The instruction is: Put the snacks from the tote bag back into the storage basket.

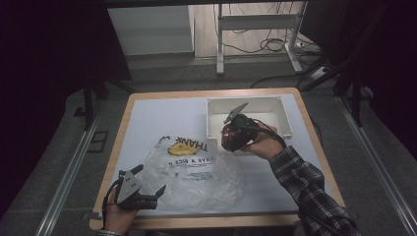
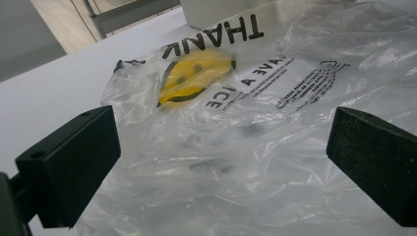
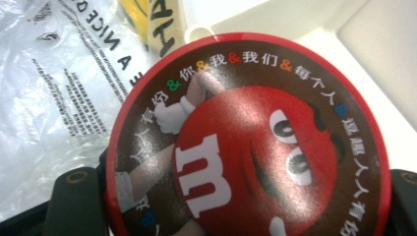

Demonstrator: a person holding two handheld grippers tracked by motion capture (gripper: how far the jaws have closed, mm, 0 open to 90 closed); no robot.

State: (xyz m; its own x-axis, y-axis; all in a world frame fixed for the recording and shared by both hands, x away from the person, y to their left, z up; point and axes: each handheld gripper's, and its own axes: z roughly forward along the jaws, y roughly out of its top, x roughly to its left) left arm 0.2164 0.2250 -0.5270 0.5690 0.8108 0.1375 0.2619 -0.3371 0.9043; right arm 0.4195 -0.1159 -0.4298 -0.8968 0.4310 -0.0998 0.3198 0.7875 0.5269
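Observation:
A clear plastic bag (image 1: 196,172) with a yellow smiley face and black print lies crumpled on the white table top (image 1: 157,118); the same bag (image 2: 255,128) spreads before my left gripper. My left gripper (image 1: 150,184) rests at the table's near left corner, open, its fingers (image 2: 69,167) standing wide apart at the bag's edge with nothing pinched. My right gripper (image 1: 227,140) is shut on a round red and brown candy tin (image 3: 246,142) with a red cartoon face and an "m" on its lid. The tin (image 1: 230,137) hangs at the near left corner of a white bin (image 1: 280,115).
The white bin sits at the table's far right, open on top. The table has a wooden rim (image 1: 123,128). Beyond it are a grey floor, a white frame's legs (image 1: 220,49) and loose cables (image 1: 275,46). A plaid sleeve (image 1: 305,187) comes in from the lower right.

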